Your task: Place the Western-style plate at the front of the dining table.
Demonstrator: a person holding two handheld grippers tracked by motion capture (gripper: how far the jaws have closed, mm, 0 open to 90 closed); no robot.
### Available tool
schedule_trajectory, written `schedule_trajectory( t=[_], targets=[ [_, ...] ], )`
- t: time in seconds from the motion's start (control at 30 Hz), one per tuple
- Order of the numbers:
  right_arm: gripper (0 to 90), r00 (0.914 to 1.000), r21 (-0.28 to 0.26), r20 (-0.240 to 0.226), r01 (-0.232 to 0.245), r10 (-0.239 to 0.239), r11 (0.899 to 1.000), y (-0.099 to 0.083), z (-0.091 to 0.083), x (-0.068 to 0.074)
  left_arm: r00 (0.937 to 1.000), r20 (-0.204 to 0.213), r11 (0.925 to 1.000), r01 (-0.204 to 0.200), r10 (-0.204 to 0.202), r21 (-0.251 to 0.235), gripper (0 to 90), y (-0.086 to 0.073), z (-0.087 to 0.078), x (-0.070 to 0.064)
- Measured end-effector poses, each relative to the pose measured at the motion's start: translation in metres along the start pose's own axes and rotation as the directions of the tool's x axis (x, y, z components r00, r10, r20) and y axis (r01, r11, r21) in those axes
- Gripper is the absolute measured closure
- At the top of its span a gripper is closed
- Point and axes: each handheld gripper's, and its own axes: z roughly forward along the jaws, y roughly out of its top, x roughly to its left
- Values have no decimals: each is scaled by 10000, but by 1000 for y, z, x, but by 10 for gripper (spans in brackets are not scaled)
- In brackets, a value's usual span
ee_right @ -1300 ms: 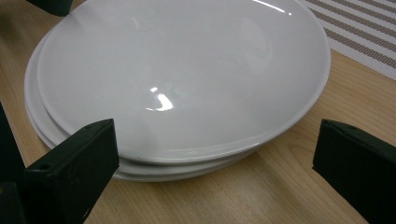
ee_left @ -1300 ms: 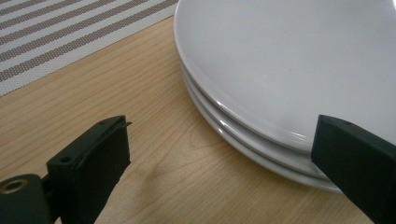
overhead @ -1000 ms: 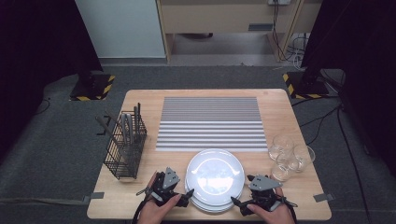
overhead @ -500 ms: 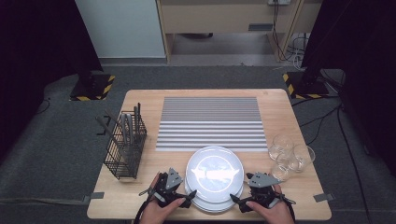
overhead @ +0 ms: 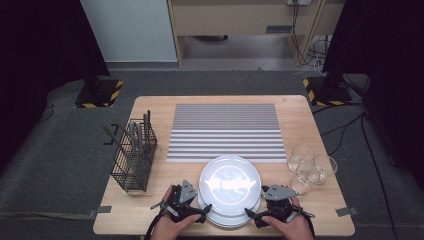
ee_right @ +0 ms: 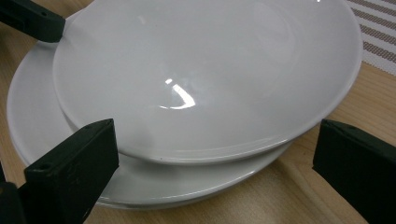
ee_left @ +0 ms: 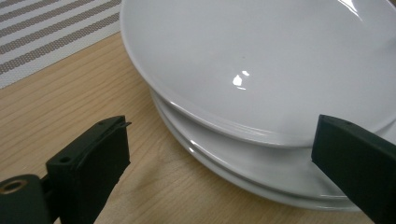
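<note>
Wooden table is seen from the high view, with a grey striped mat laid across its far half. At the near edge, just in front of the mat, a stack of white plates is set, and the top plate is seen sitting off-centre on the ones beneath, shifted toward the mat.

To the left of the stack, near the table's left edge, a black wire basket is stood, and several grey utensils are held upright in it. To the right, a cluster of clear glasses is grouped; they appear empty.

The left gripper is held at the stack's left rim and the right gripper at its right rim. In each gripper view the jaws are spread wide, with the plate rim between them but not clamped.

The work is judged to be at its start: no plate has yet been gripped or lifted, and the mat remains bare.
</note>
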Motion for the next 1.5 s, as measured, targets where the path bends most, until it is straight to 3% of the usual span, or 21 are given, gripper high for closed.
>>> schedule_trajectory(
  t=[0.63, 1.1, 1.5],
  targets=[
    [6, 9998, 7, 96, -164, 164, 9999, 0, 6, -3, 9995, -176, 9995, -249, 252, 178, 36, 2, 7, -5],
    [6, 9998, 73, 19, -194, 194, 9998, 1, 8, -4, 9998, 15, 9997, -220, 220, 93, 52, 3, 8, -7],
    [6, 9997, 62, 52, -230, 229, 9997, 2, 8, -4, 9999, -109, 9999, -121, 122, 36, 39, 4, 10, -7]
  ],
)
